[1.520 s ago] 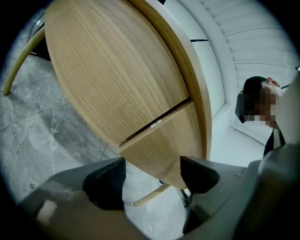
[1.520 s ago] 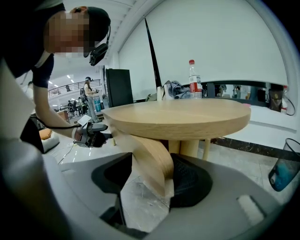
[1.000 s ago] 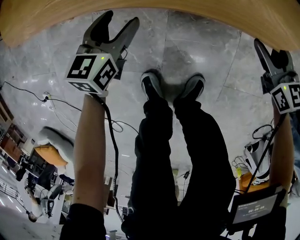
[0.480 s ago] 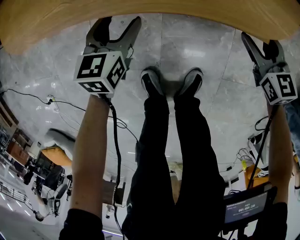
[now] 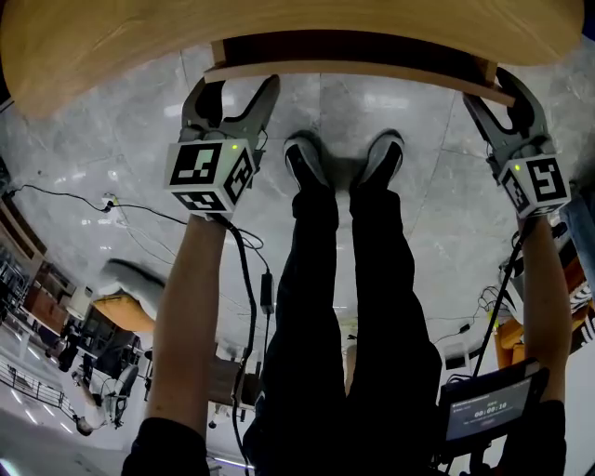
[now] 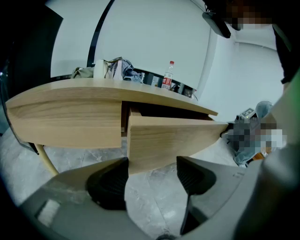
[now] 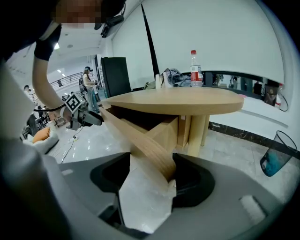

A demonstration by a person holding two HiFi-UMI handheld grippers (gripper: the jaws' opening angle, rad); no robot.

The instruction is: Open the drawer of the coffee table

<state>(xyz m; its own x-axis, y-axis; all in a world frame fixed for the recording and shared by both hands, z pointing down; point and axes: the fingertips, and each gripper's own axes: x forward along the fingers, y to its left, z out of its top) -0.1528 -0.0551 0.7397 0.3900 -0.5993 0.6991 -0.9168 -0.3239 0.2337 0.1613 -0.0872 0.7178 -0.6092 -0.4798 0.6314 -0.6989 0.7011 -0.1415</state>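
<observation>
Pale wood is all of the one table [image 5: 279, 23], which fills the head view's rim from 10 to 2 o'clock. Its one drawer [image 5: 344, 68] sits at 12, part-way out, with a dark gap behind the front.

We count two grippers, two shoes [image 5: 302, 160], one bottle [image 7: 195, 63], one bin [image 7: 276, 154] and one screen [image 5: 488, 409].

The left gripper [image 5: 240, 88] is at 11 o'clock, at the drawer's left end. Its jaws stand wide apart, and the lower corner of the drawer front reaches down between them, against the left pad. The right gripper [image 5: 497, 93] is at 1 o'clock, at the drawer's right end. Its jaws are also apart, and the end of the front stands between them, against the right pad with a gap on the other side.

Half a second ago no drawer front showed under the table edge; now it stands clear of it. Both grippers have come up from over the floor to the edge, and the right one has come in toward the middle.

As for writing, the bottle on the table has a red label we cannot read. The screen at 5 o'clock shows a row of light digits, too small to read surely. The marker cubes [image 5: 212, 175] carry black-and-white squares only, with no letters. The bin stands on the floor at 4 o'clock in the right gripper view.
</observation>
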